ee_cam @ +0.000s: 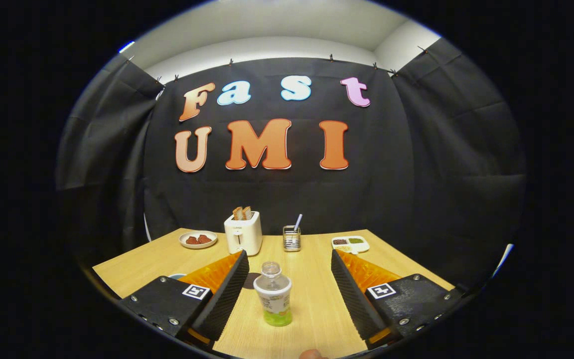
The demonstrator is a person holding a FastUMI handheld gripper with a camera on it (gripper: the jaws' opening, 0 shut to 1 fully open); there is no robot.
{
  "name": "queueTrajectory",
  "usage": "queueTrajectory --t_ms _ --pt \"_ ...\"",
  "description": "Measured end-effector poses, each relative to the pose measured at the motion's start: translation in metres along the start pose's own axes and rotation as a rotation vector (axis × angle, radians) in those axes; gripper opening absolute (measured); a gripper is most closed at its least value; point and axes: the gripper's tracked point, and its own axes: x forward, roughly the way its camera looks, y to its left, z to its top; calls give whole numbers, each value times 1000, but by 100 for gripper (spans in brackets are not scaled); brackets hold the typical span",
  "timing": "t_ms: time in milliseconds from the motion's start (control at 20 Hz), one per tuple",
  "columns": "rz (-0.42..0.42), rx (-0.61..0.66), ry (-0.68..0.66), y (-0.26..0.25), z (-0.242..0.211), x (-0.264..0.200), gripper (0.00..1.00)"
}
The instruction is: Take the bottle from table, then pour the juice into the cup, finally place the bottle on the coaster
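- Gripper (287, 279): fingers spread wide, nothing pinched; the gap is much broader than the bottle, which leaves room to close in from both sides.
- Left finger (227, 294) and right finger (352, 294): ribbed inner faces turned toward each other and angled inward toward the tips, framing the target between them.
- Juice bottle (273, 295): upright on the table, between the two fingers and touching neither; small, clear, capless as far as can be told, with a label band and a low green layer of juice at the base. Judged stage: approach before the first grasp.
- Dark round coaster (251, 280): flat on the table just behind the bottle, partly hidden by the left finger; probably the final resting place.
- Cup (177, 275): only a sliver of pale rim shows beside the left finger; its identity is uncertain.
- Wooden table (312, 299): light grain, bearing everything listed.
- White toaster (243, 232): beyond the fingers, two slices standing in its slots.
- Plate of reddish food (198, 239): beside the toaster.
- Wire holder (292, 238): holds a straw-like stick.
- Divided tray (350, 243): small portions in separate compartments, well apart from the bottle.
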Motion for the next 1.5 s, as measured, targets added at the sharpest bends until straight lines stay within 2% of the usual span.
queueTrajectory --t_ms 200,450,900,1200,1300,1450,1500 --pt "25 -1 -12 19 -29 11 99" --pt "-15 -47 -14 19 -62 25 99" --pt "-47 -3 133 13 -131 53 99" --pt "-24 14 202 21 -157 64 99" --pt "-29 26 223 20 -163 66 91" --pt "-40 47 250 19 -168 67 73" --pt "-45 44 251 20 -168 67 71"
